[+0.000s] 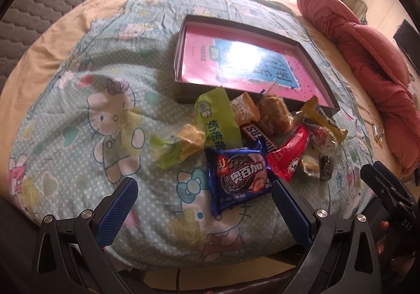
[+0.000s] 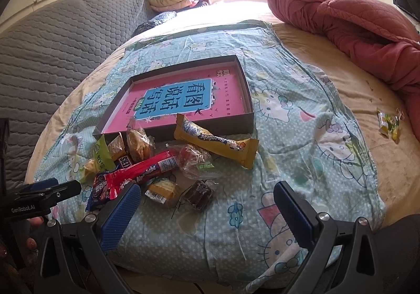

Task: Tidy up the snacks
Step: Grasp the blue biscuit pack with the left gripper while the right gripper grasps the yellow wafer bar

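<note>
Snacks (image 2: 168, 162) lie in a loose heap on my bed's Hello Kitty blanket (image 2: 302, 136), just in front of the shallow dark box (image 2: 246, 89) with the pink book cover lining its bottom. In the heap I see a blue cookie pack (image 1: 239, 176) nearest my left tongs (image 1: 204, 204), a long red Alpenliebe stick (image 2: 141, 172) lying partly over it, a yellow Alpenliebe bar (image 2: 215, 140) whose far end leans on the box's front wall, a green packet (image 1: 218, 118), a brown Snickers bar (image 1: 258, 135), and several small wrapped cakes and candies. No snack lies inside the box.

My left tongs hang wide open and hold nothing; their right pad touches or overlaps the edge of the blue cookie pack. My right tongs (image 2: 207, 204) are also spread wide and empty, low over the blanket, with a small dark candy (image 2: 198, 193) and a yellow cake (image 2: 162, 190) just beyond them. A few stray candies (image 2: 388, 123) sit well apart near the red quilt (image 2: 354, 21).
</note>
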`<action>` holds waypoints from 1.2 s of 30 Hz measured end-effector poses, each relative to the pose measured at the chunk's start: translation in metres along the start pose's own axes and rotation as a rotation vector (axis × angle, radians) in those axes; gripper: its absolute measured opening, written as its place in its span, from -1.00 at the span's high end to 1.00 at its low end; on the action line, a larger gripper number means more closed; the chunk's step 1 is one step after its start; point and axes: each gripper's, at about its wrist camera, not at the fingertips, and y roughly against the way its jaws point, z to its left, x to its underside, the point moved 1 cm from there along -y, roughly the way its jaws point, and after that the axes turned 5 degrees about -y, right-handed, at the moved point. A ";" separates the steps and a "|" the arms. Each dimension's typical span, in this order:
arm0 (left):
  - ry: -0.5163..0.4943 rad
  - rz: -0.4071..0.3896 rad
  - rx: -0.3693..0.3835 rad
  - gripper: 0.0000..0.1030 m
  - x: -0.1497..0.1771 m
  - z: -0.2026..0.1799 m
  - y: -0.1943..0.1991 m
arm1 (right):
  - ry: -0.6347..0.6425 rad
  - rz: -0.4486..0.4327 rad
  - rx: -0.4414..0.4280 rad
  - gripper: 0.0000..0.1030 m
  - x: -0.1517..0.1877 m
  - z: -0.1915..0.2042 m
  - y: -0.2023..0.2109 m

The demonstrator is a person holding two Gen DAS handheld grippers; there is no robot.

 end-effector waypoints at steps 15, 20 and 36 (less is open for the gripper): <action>-0.079 0.097 0.037 -0.96 0.001 -0.026 -0.037 | -0.036 0.031 -0.004 -0.98 -0.002 -0.008 -0.013; -0.099 0.093 0.020 -0.96 -0.003 -0.032 -0.045 | -0.042 0.021 0.019 -0.98 -0.010 -0.012 -0.020; -0.108 0.084 0.038 -0.96 -0.013 -0.033 -0.060 | 0.084 0.075 0.046 -0.98 -0.048 -0.013 -0.065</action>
